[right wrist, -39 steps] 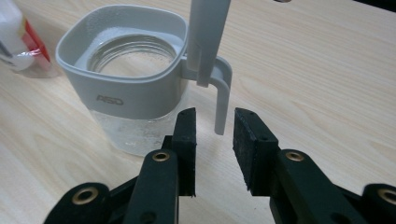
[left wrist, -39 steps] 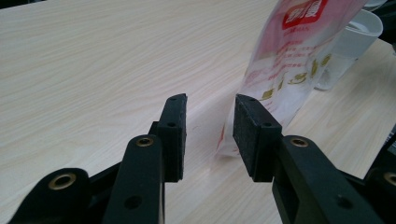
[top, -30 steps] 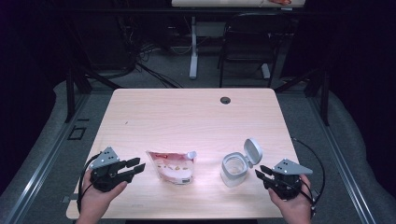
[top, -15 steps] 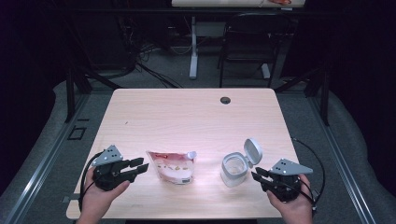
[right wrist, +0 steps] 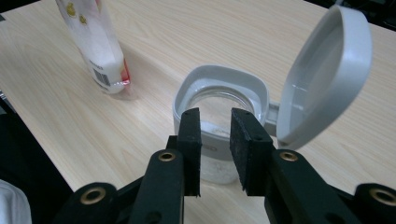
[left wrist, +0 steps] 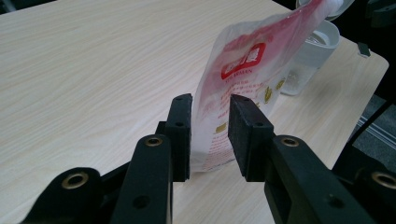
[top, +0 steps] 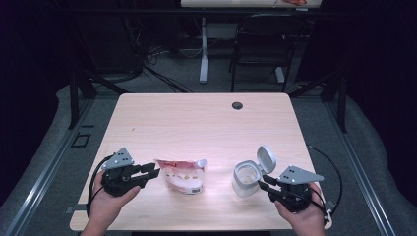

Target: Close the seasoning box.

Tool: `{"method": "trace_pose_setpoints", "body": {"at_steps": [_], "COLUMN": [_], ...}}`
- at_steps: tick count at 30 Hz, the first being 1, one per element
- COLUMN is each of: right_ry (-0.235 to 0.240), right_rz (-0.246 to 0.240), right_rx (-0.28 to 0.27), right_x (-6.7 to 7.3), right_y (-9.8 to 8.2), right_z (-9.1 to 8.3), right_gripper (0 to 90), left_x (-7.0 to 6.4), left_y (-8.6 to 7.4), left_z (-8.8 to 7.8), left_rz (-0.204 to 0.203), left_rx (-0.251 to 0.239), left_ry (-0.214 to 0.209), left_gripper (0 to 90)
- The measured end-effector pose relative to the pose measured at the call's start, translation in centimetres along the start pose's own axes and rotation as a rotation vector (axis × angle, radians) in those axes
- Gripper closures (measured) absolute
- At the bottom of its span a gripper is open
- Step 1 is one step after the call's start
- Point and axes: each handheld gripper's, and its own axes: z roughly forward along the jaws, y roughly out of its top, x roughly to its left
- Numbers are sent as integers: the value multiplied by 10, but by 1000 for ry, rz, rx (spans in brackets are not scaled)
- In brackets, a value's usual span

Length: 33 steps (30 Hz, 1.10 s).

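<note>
A red and white pouch [top: 181, 175] with a white cap lies on the wooden table [top: 196, 118], left of centre near the front edge. My left gripper [top: 153, 172] points at its left end. In the left gripper view the pouch's [left wrist: 252, 60] lower edge sits in the gap of my left gripper [left wrist: 210, 130], whose jaws have just been closing but stand apart. A clear jar [top: 246, 178] with a grey rim has its hinged lid [top: 266, 158] open. My right gripper [right wrist: 215, 140] is open just short of the jar [right wrist: 187, 88], its jaws slightly narrowed.
A dark cable hole [top: 237, 105] sits in the table's far edge. The table's front edge runs just below both hands. A black chair [top: 260, 49] and a desk leg [top: 203, 49] stand beyond the table.
The right gripper has risen slightly beside the jar. The left gripper has stayed in place at the pouch's end. Pouch and jar have not moved.
</note>
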Motion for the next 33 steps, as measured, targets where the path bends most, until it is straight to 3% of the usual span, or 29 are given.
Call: {"method": "trace_pose_setpoints", "body": {"at_steps": [10,16,28,33], "right_ry": [49,78,157,150], "right_rz": [-26,-63,-88,-101], "right_rx": [-25,-32,-54,-53], "right_x": [8,17,29,33], "right_y": [17,32,56,61], "right_z": [10,21,46,53], "right_gripper": [735,737,716,716], "left_x": [0,3,6,5], "left_y": [12,18,14,12], "left_z": [-1,3,4,6], "left_rz": [31,23,35,42], "left_rx": [2,16,15,16], "left_ry": [15,0,-26,-25], "left_gripper": [727,711,757,768]}}
